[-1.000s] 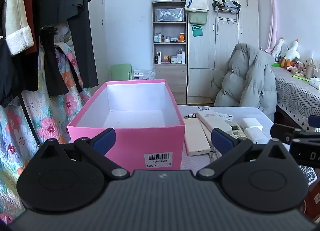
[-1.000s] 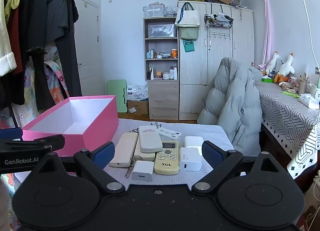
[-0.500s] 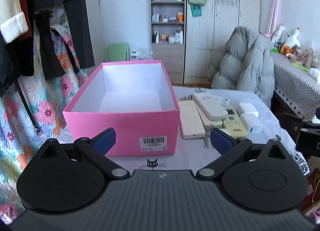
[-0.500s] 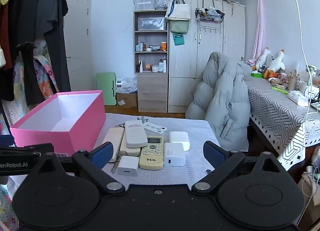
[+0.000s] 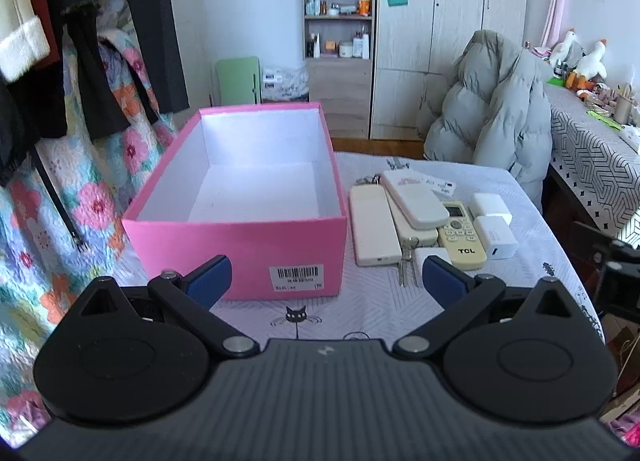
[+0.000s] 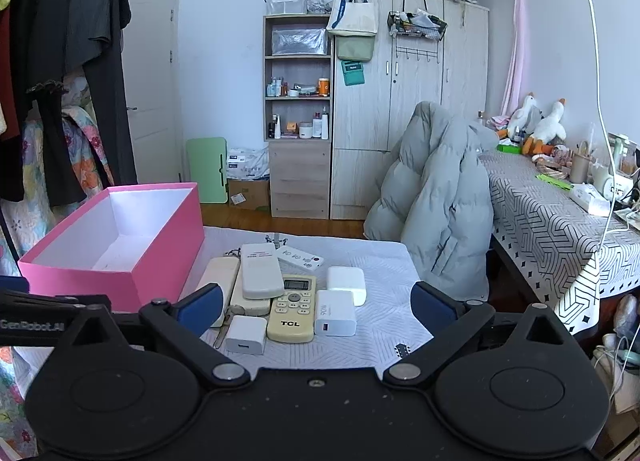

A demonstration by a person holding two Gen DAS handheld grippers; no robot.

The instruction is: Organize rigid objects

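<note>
Both claws, left (image 5: 326,281) and right (image 6: 316,307), are spread and hold nothing. The remotes (image 6: 260,275) and chargers (image 6: 335,312) lie just right of the pink box (image 5: 240,249).

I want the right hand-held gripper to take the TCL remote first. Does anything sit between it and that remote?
Nothing visible does. The right hand-held gripper is open, and the TCL remote lies on the table between its fingers' line of sight. A white charger touches its right side, and a smaller white charger lies at its left.

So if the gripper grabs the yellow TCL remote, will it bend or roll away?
The TCL remote looks like a hard plastic slab, so it probably stays stiff. It lies flat on the tablecloth, so rolling seems unlikely. Its smooth casing might slip a little.
</note>
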